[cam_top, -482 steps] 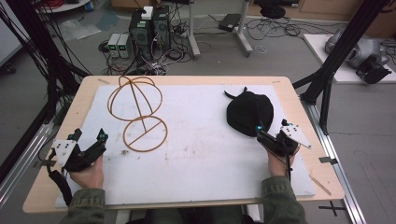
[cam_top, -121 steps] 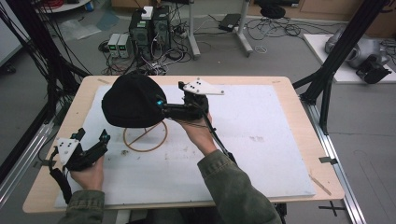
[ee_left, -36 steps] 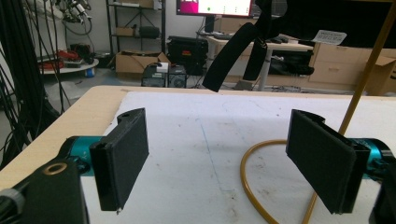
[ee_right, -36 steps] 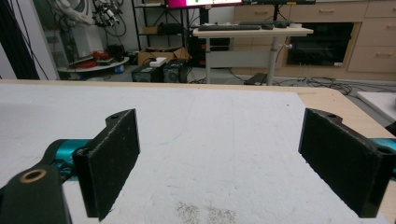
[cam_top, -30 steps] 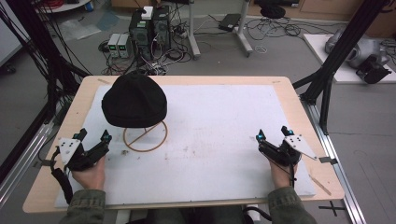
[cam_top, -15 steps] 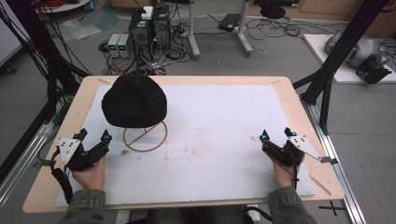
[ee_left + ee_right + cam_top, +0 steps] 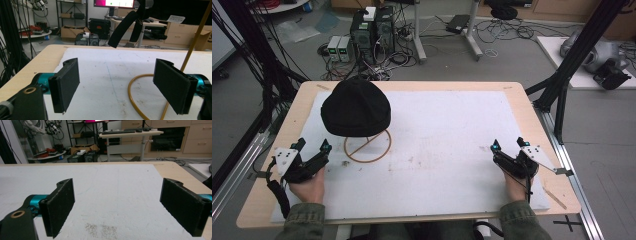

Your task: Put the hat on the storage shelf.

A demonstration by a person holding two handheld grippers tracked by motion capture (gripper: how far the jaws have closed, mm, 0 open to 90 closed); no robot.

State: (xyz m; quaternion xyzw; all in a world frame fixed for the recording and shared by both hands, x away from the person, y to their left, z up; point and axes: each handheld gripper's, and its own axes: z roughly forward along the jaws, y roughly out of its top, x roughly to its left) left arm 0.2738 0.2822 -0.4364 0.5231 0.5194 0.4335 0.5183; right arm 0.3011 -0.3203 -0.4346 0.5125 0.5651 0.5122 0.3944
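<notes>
1. Where the wooden surface point(image 7: 532, 120) is covered, a white mat point(image 7: 447, 130) is seen across most of it.
2. A black beanie point(image 7: 356, 107) is set over a golden wire stand point(image 7: 367, 146) at the mat's far left.
3. The left tongs point(image 7: 312, 150) are held near the stand's ring base, jaws spread and empty.
4. The right tongs point(image 7: 507, 146) are rested on the mat's right edge, well apart from the beanie, jaws likewise parted and empty.

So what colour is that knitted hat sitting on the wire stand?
Black, clearest in the high view: the knitted hat.
</notes>
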